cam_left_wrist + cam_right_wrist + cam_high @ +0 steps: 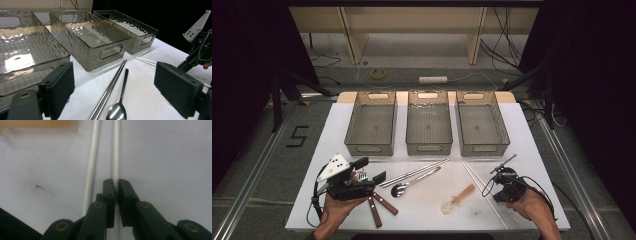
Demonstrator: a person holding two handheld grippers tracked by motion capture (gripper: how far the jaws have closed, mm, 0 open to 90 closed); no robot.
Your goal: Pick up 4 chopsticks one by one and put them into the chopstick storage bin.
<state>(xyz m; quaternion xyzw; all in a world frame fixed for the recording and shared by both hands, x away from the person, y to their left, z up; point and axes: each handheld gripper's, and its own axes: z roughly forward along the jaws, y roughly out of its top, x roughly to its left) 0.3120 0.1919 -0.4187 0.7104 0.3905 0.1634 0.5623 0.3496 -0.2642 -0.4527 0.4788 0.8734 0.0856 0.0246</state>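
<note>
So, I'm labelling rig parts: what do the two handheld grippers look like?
Both are black. The left gripper has wide rectangular pads and a grey three-cornered plate with dark dots. The right gripper has narrow, screw-studded fingers. Black cables trail from each.

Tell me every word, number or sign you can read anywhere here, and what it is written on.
"5": a dark digit marked on the grey floor left of the table, seen from the high view.
The three bins, the metal spoon, the white chopsticks and both tongs carry no lettering that I can make out.
</note>
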